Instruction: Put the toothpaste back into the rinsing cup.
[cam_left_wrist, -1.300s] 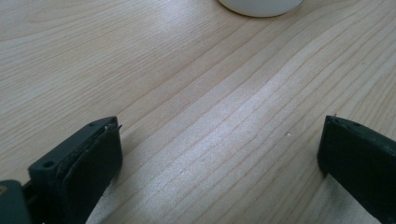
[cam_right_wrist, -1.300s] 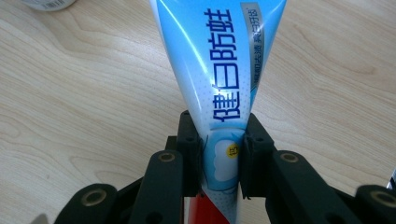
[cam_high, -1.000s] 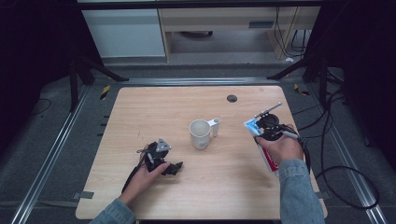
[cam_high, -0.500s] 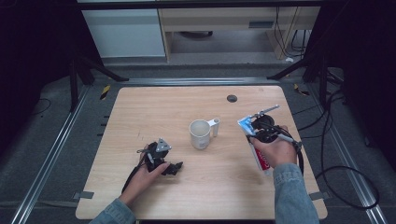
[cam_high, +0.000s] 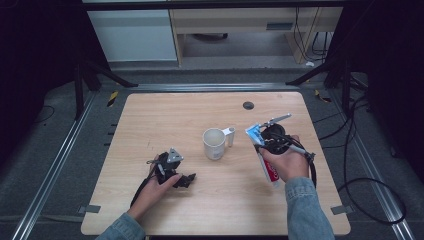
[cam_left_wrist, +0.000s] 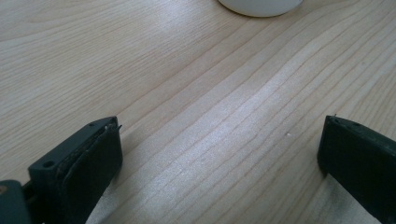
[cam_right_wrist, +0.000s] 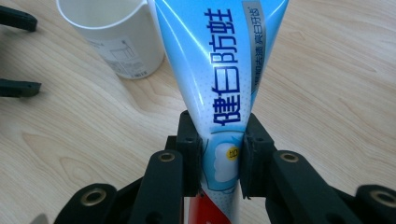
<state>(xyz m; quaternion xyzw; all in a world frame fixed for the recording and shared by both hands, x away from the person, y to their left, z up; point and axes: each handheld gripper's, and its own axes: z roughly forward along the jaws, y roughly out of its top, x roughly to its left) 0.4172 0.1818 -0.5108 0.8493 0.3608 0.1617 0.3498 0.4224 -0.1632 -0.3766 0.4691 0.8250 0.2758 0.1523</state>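
right claw (cam_right_wrist: 219, 154) clamped on toothpaste tube (cam_right_wrist: 219, 60), tube sticking out ahead past its tips; left claw (cam_left_wrist: 219, 154) wide open, empty

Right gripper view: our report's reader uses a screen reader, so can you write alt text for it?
The right gripper is shut on a blue and white toothpaste tube, which points away over a wooden table. A white mug stands just left of the tube, and two black jaw tips of the other gripper show at the left edge.

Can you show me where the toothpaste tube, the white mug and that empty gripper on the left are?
toothpaste tube (cam_right_wrist: 219, 70): right gripper view, on its blue printed body.
white mug (cam_high: 214, 144): high view, on its outer wall.
left gripper (cam_high: 184, 180): high view, between its open jaw tips.
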